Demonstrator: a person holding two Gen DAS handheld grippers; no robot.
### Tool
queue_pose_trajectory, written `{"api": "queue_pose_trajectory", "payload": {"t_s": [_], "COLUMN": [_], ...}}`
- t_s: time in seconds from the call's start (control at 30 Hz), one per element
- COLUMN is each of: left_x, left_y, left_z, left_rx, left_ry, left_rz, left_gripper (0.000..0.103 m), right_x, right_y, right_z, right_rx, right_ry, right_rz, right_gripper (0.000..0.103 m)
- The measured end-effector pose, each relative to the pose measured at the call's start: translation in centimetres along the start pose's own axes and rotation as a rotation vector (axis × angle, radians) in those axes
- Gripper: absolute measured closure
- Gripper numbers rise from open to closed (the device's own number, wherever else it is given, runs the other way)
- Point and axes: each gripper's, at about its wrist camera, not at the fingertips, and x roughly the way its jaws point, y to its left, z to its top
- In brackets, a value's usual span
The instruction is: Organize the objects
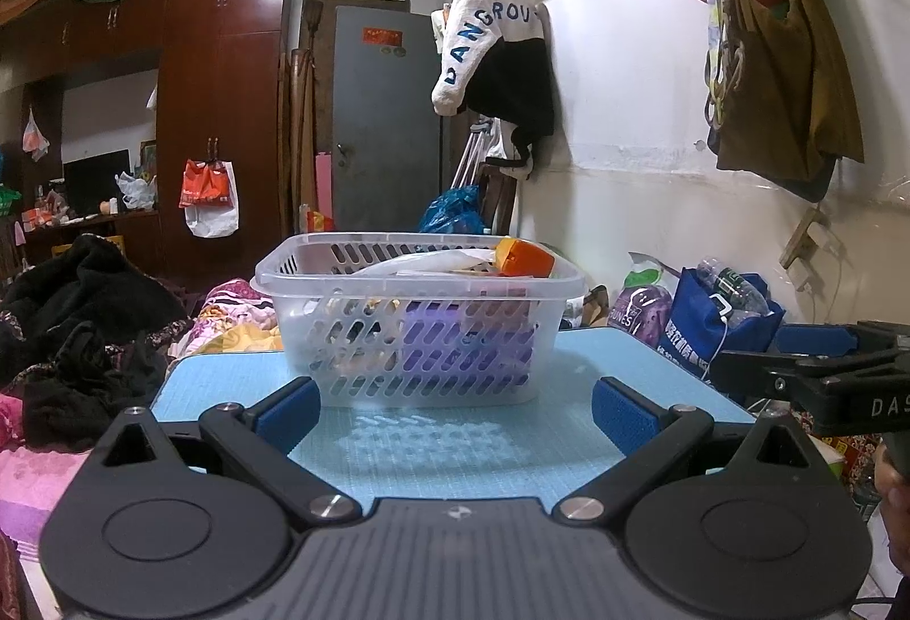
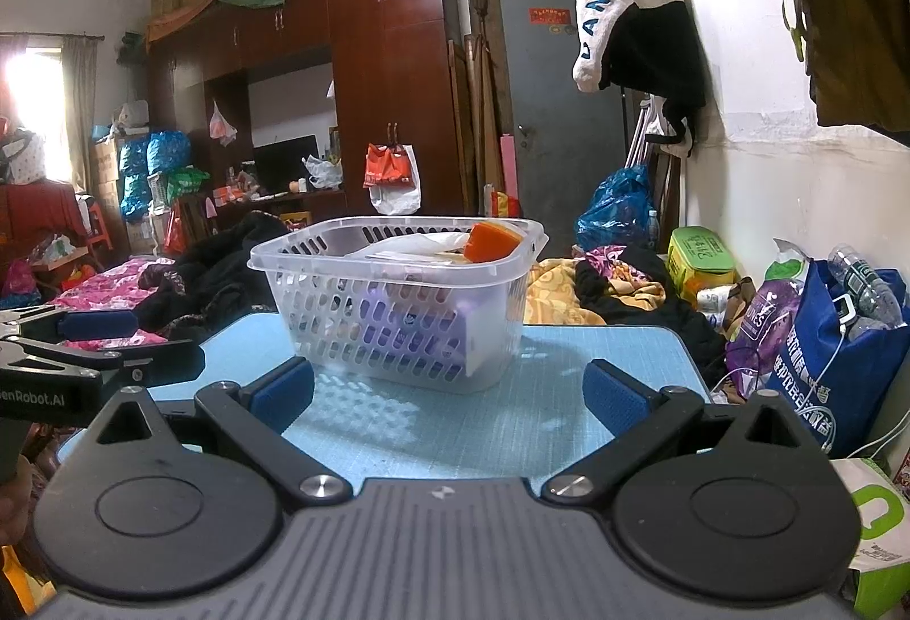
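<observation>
Currently the basket [image 1: 418, 318] sits mid-table [image 1: 239, 381], already loaded: orange box [image 1: 523, 259] at its far rim, purple pack inside. Left gripper [image 1: 452, 406] and right gripper [image 2: 449, 392] hover just before the basket, both spread wide, empty. Judgement: sorting looks nearly complete; if moving the basket, grip opposite rims evenly to avoid tipping.

A translucent glossy plastic basket [image 1: 418, 318] is seen on a matt, finely gridded blue table [image 1: 455, 443]; gripper pads [image 2: 282, 392] are ribbed blue rubber
</observation>
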Motion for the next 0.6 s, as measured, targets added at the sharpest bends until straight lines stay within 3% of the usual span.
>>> {"api": "queue_pose_trajectory", "payload": {"t_s": [0.6], "left_x": [0.36], "left_y": [-0.40], "left_z": [-0.17], "left_rx": [0.013], "left_ry": [0.006], "left_rz": [-0.008], "left_gripper": [0.001], "right_x": [0.04], "right_y": [-0.07], "right_z": [-0.22], "right_rx": [0.000], "right_ry": [0.003], "right_rz": [-0.002], "right_gripper": [0.000]}}
